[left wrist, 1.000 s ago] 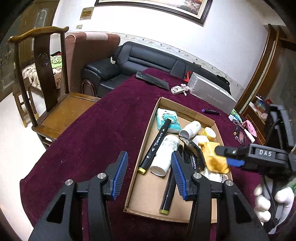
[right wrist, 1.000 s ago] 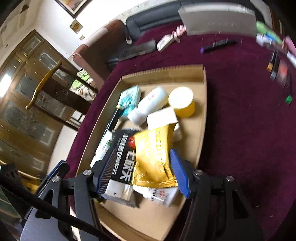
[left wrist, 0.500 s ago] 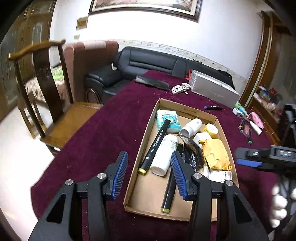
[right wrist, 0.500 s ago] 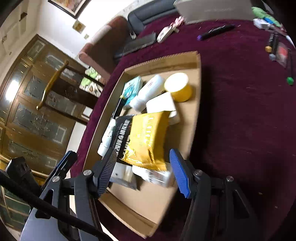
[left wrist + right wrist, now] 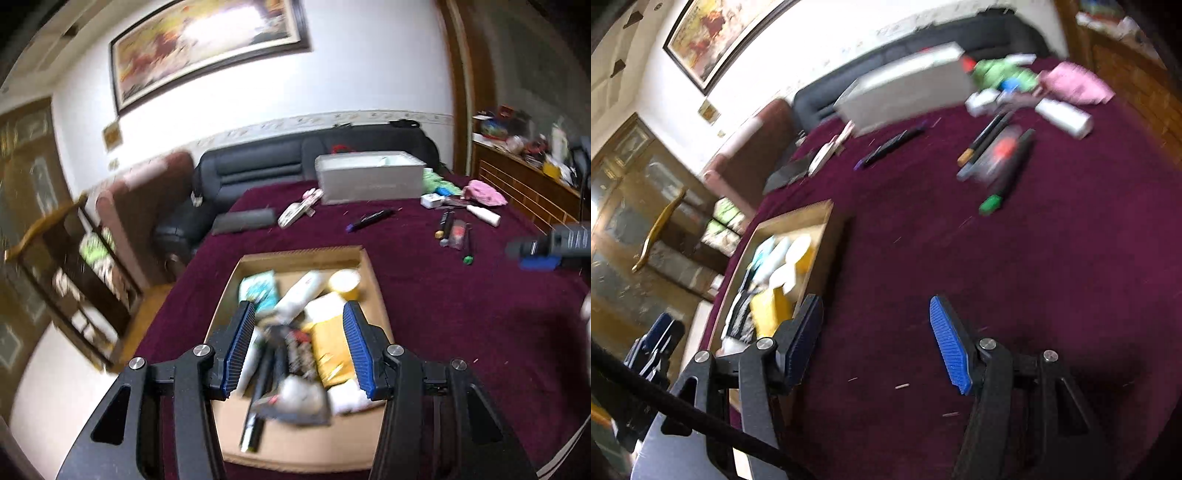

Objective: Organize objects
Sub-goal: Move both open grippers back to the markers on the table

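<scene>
Yellow packet (image 5: 332, 350) blurs beyond cardboard box (image 5: 816, 254) wall.

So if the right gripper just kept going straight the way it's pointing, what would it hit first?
Probably nothing but the bare maroon tablecloth. The right gripper is open and empty, aimed down at cloth beside the cardboard box, short of the markers. Depth is hard to judge through the blur.

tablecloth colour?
Dark maroon tablecloth, plain with no pattern. It shows best in the right wrist view.
</scene>
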### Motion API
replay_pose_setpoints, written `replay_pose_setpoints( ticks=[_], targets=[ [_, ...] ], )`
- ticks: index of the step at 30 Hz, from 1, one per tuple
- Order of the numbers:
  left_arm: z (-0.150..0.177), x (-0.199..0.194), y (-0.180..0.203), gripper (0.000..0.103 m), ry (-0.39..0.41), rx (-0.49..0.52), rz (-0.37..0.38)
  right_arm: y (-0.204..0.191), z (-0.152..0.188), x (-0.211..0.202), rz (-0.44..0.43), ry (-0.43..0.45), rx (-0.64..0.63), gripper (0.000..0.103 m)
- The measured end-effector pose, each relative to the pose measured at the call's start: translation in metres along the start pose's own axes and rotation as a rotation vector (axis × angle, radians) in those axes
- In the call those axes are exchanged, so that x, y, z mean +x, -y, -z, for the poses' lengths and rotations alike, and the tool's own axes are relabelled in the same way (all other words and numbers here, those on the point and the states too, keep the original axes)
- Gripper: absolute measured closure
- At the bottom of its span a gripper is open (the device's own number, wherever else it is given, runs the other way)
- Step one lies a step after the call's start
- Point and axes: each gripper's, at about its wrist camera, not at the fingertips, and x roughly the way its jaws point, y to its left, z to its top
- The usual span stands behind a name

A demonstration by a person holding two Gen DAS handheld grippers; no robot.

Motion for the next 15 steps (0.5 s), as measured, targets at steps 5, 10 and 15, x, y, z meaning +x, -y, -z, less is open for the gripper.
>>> replay_pose_setpoints(
  ticks=[5,10,15],
  targets=[
    [-0.040,-0.017,0.034,0.059,0.069,0.080,-0.005,0.008,-0.068,-0.095,0.166,0.172,-0.087,0.043],
    [-0.080,-0.028,0.063,0.044,0.150,0.153,-0.036,-0.005,-0.148,-0.209,0.345,0.341,-0.147,0.042],
    [-0.105,-0.010,0.081,0.044,0.126,0.191,-0.028,-0.036,-0.215,-0.292,0.559,0.454,-0.214,0.041]
  ],
)
